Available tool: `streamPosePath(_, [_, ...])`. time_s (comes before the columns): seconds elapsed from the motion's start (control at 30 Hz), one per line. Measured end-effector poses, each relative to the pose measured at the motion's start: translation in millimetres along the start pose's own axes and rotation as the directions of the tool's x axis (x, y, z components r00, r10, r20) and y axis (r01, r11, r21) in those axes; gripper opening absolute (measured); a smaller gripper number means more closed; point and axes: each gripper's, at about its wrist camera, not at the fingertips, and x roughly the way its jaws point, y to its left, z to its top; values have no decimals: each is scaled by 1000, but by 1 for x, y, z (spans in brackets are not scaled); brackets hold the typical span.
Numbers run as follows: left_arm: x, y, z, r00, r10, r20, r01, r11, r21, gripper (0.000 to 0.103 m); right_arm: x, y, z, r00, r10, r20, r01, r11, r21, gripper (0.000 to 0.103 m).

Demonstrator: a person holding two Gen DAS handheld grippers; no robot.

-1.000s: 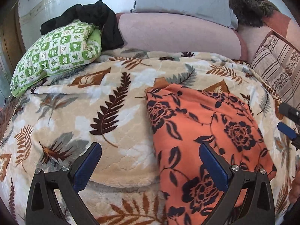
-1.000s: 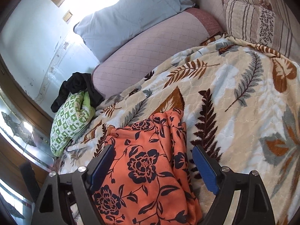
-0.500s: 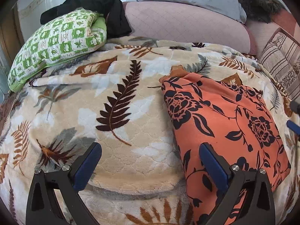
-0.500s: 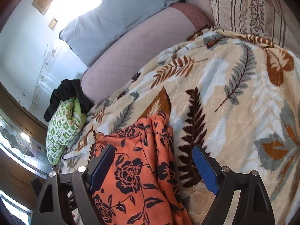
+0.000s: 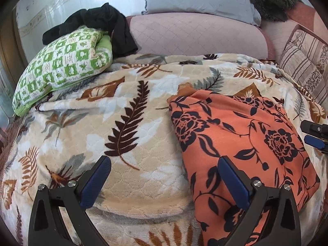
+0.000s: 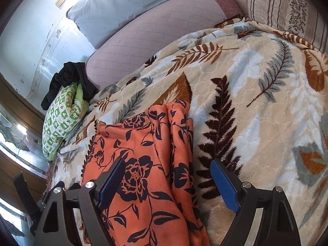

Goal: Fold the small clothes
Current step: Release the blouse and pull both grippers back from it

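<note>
Since the earlier frame both views have slid a little: in the left wrist view the orange floral garment (image 5: 242, 143) sits further right and lower, and in the right wrist view it looms larger between the jaws. Garment lies folded on the leaf-print blanket (image 5: 127, 123), a long slab; its long axis runs from near the jaws away toward the pink bolster (image 5: 194, 34), far end slightly leftward in the left wrist view. Left gripper (image 5: 164, 180) jaws wide apart, nothing held; blanket fills the gap, garment's near left edge lies under the right finger. Right gripper (image 6: 167, 183) jaws wide apart too, nothing clamped; garment's stacked right edge runs up through the gap, left finger over the cloth, right finger over bare blanket. Right gripper's tips also show at the far right edge of the left wrist view. Green checked pillow (image 5: 61, 69) well beyond the left finger, black cloth (image 5: 102, 24) heaped on it.
</note>
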Motion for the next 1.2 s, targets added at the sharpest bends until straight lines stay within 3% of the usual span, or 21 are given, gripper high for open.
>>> streamPosePath(1.2, [18, -28, 0, 999, -42, -32, 43, 998, 49, 103, 18, -22, -8, 997, 42, -62, -40, 998, 40, 87])
